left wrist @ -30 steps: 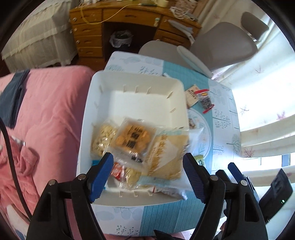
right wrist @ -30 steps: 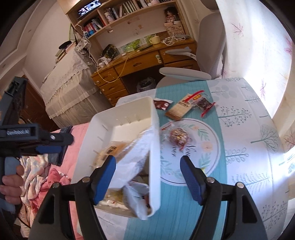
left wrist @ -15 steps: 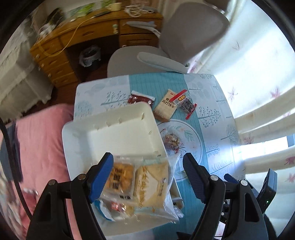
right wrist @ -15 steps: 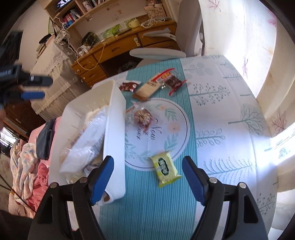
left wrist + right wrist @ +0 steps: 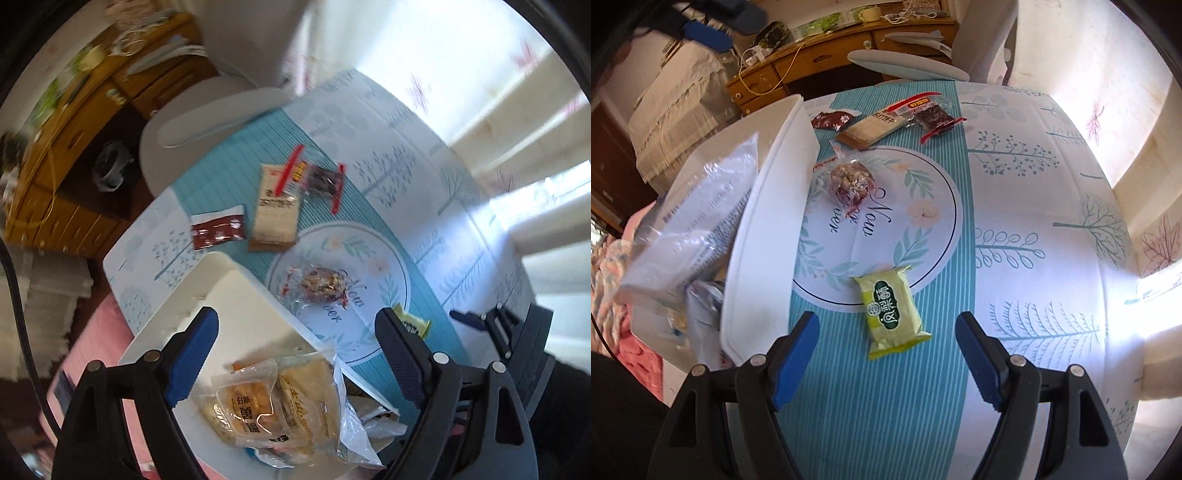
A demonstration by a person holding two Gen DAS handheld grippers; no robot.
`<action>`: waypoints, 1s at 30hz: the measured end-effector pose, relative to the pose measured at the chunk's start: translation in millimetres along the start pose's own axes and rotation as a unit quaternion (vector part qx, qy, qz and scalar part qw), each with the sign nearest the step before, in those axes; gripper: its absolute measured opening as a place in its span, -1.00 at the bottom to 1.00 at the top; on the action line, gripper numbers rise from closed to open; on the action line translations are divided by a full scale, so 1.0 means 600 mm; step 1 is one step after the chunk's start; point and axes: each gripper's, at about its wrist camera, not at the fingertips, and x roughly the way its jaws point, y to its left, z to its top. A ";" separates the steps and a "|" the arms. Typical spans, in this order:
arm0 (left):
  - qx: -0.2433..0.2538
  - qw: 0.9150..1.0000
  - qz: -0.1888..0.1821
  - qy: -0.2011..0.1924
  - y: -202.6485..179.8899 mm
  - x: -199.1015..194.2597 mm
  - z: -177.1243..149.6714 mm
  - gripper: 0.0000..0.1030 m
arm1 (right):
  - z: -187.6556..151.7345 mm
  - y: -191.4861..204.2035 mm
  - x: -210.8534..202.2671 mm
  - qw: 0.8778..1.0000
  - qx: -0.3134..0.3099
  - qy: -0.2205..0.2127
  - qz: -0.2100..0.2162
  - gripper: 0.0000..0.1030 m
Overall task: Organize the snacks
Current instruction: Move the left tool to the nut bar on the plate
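Note:
A white bin (image 5: pixel 236 295) stands on the table's left side with several wrapped snacks (image 5: pixel 266 406) piled at its near end. My left gripper (image 5: pixel 295 332) hangs above that end pointing down, its jaws opening with nothing between them. On the tablecloth lie a dark red packet (image 5: pixel 218 232), a beige cracker packet (image 5: pixel 275 218), a red-edged dark packet (image 5: pixel 325 182) and a clear-wrapped nut ball (image 5: pixel 321 284). A green packet (image 5: pixel 892 308) lies flat just ahead of my right gripper (image 5: pixel 886 354), which is open and low over the cloth. The bin's wall (image 5: pixel 768 236) is to its left.
A grey chair (image 5: pixel 221 122) stands at the table's far edge, with a wooden desk (image 5: pixel 74 129) behind it. Pink bedding (image 5: pixel 639 354) lies left of the bin. Bright curtains (image 5: pixel 1145 147) run along the table's right side. A clear bag (image 5: pixel 690 221) leans out of the bin.
The left gripper has rolled and slid from over the bin's middle towards its table-side rim, jaws a little wider. The right gripper has sunk towards the green packet, now close ahead of its fingers.

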 end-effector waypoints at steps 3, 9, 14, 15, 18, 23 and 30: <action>0.035 0.998 0.018 0.040 -0.031 0.046 0.017 0.69 | 0.000 0.001 0.017 1.000 -0.017 0.009 -0.005 0.48; 0.073 0.991 0.034 0.104 -0.075 0.136 0.038 0.70 | 0.001 0.005 0.041 0.999 -0.034 0.025 -0.007 0.36; 0.082 0.985 0.046 0.147 -0.092 0.195 0.051 0.70 | 0.001 0.008 0.059 0.998 -0.043 0.036 0.008 0.23; 0.082 0.983 0.054 0.158 -0.093 0.207 0.052 0.70 | 0.001 0.008 0.063 0.998 -0.044 0.040 0.010 0.16; 0.082 0.980 0.057 0.174 -0.095 0.233 0.059 0.70 | 0.003 0.007 0.071 0.998 -0.046 0.048 0.014 0.05; 0.084 0.973 0.059 0.205 -0.101 0.274 0.065 0.70 | 0.008 -0.007 0.082 0.997 -0.044 0.055 0.012 -0.22; 0.077 0.968 0.067 0.231 -0.102 0.318 0.065 0.70 | 0.018 -0.024 0.085 0.997 -0.038 0.054 0.028 -0.29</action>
